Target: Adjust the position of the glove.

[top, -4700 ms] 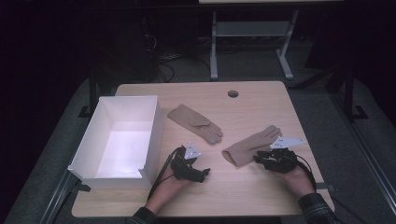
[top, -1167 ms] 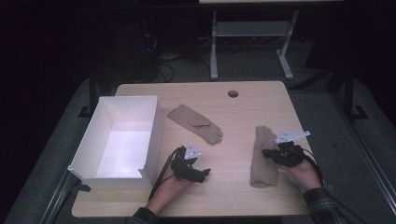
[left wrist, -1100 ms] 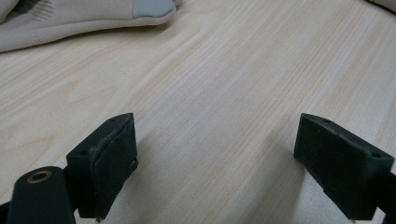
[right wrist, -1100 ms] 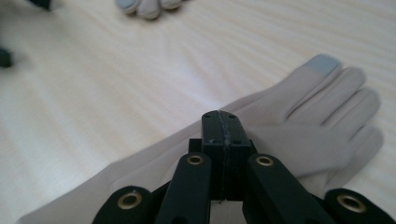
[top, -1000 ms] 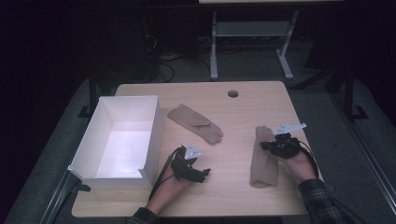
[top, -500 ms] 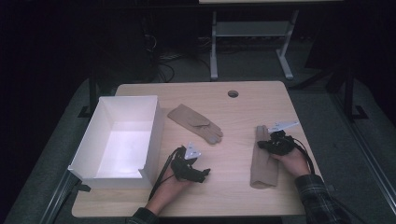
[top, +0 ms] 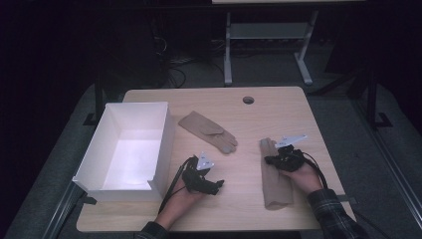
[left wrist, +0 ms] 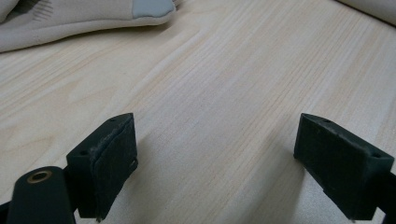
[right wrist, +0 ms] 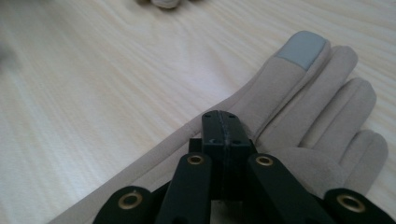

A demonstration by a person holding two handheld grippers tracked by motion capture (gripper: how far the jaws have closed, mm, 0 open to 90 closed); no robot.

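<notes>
Two beige gloves lie on the wooden table [top: 249,119]. One glove [top: 206,129] lies flat near the middle, its edge and grey fingertip patch [left wrist: 70,18] showing in the left gripper view. The other glove [top: 274,177] lies lengthwise at the right. My right gripper [top: 271,160] sits on its upper part, jaws pressed together on the palm fabric [right wrist: 223,126], and the glove's fingers [right wrist: 317,116] spread flat beyond the tips. My left gripper [top: 218,185] rests low on bare wood [left wrist: 215,158], open, with nothing between its pads [left wrist: 109,163].
A white open box [top: 164,144] stands on the table's left side, close to my left hand. A round cable hole [top: 248,100] sits near the far edge. A metal stand [top: 268,45] and cables are on the floor behind the table.
My right gripper has shifted left, and the glove's finger end swung left with it. Earlier, that glove lay diagonally and was turned lengthwise. The left gripper has stayed still.
</notes>
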